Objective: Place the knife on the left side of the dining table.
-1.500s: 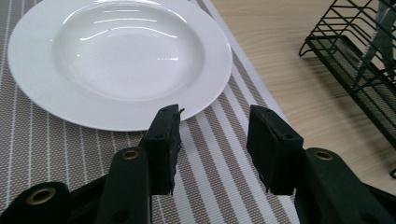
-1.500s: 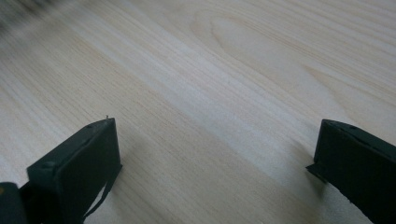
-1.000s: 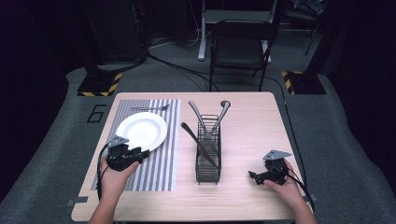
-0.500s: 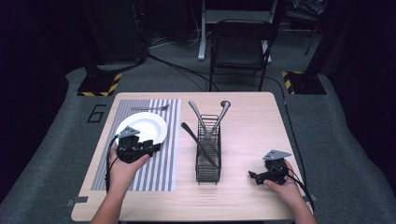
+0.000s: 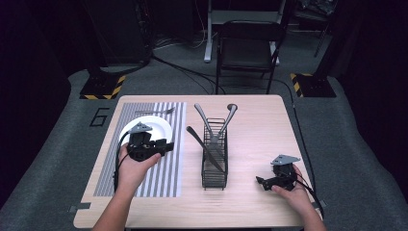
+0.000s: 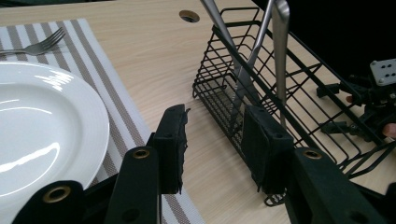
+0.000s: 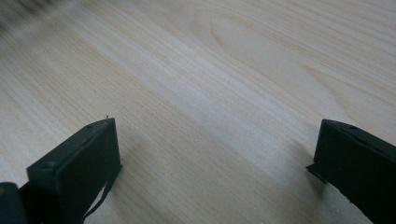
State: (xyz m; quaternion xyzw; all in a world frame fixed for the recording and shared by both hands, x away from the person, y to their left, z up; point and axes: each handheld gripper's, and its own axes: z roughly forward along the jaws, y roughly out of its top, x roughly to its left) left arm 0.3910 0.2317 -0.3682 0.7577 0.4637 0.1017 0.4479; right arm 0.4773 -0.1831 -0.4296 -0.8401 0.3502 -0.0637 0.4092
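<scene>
My left gripper (image 5: pixel 167 145) hovers over the near right edge of a white plate (image 5: pixel 153 125), pointing right toward a black wire caddy (image 5: pixel 214 184). Its jaws have just been closing and stand partly apart with nothing between them. In the left gripper view my left gripper (image 6: pixel 215 128) frames bare wood in front of the caddy (image 6: pixel 219 88), beside the plate (image 6: pixel 42 121). A spoon (image 5: pixel 230 114) and other cutlery lean in the caddy. My right gripper (image 5: pixel 261 182) rests low at the near right, open over bare table (image 7: pixel 215 93).
A fork (image 5: pixel 155 111) lies on the striped placemat (image 5: pixel 159 178) beyond the plate. A dark handle (image 5: pixel 198 142) sticks out of the caddy toward the left. A black chair (image 5: pixel 246 53) stands behind the table. Bare wood lies to the right of the caddy.
My left hand has risen and moved away from the near edge, from the placemat up to the plate's rim. The right hand has kept still.
</scene>
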